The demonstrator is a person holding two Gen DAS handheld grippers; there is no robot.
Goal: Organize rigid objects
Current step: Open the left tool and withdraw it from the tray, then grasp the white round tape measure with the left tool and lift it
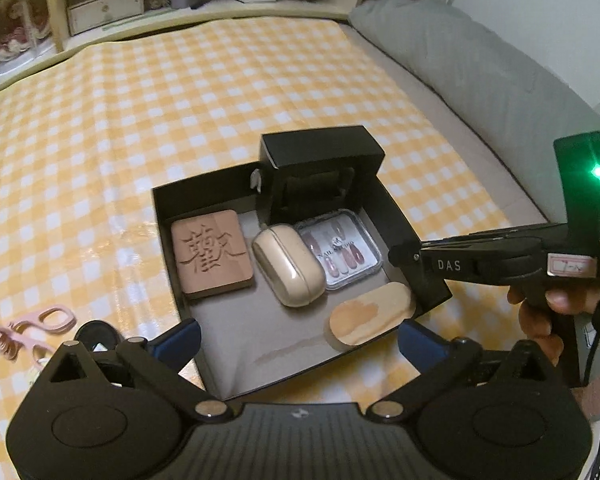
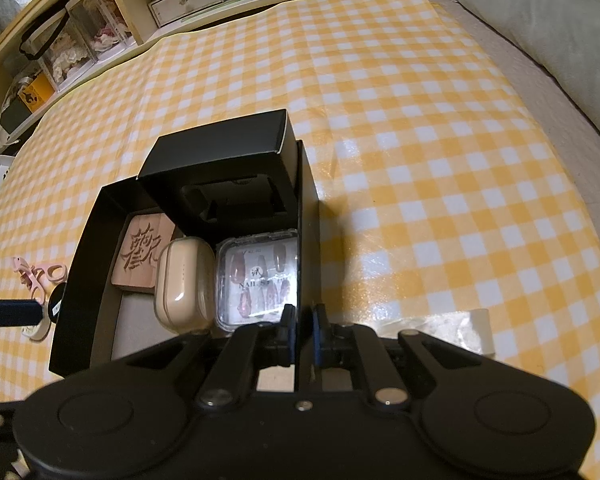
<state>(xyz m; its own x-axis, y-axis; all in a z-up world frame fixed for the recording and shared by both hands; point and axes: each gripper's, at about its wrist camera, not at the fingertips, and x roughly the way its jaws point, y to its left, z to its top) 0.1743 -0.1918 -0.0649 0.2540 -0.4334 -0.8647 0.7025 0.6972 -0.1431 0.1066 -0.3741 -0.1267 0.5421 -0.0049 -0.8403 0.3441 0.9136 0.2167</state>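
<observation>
Black box point(image 1: 396, 216) on yellow check cloth point(image 1: 180, 120). Inside, L to R: carved tile point(image 1: 212, 254), beige case point(image 1: 288, 266), clear nail-tip box point(image 1: 342, 254); wooden oval piece point(image 1: 370, 314) at near R corner; smaller black box point(image 1: 320, 156) propped at back. L gripper point(image 1: 300, 338) spread wide, nothing between fingers. R gripper point(image 2: 303, 328) pinched on box's R wall. Pink item point(image 1: 32, 330) outside, poss. lash curler.

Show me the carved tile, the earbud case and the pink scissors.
carved tile point(image 1: 212, 254), left wrist view, on the engraved face.
earbud case point(image 1: 288, 266), left wrist view, on its lid.
pink scissors point(image 1: 54, 319), left wrist view, on a finger loop.
</observation>
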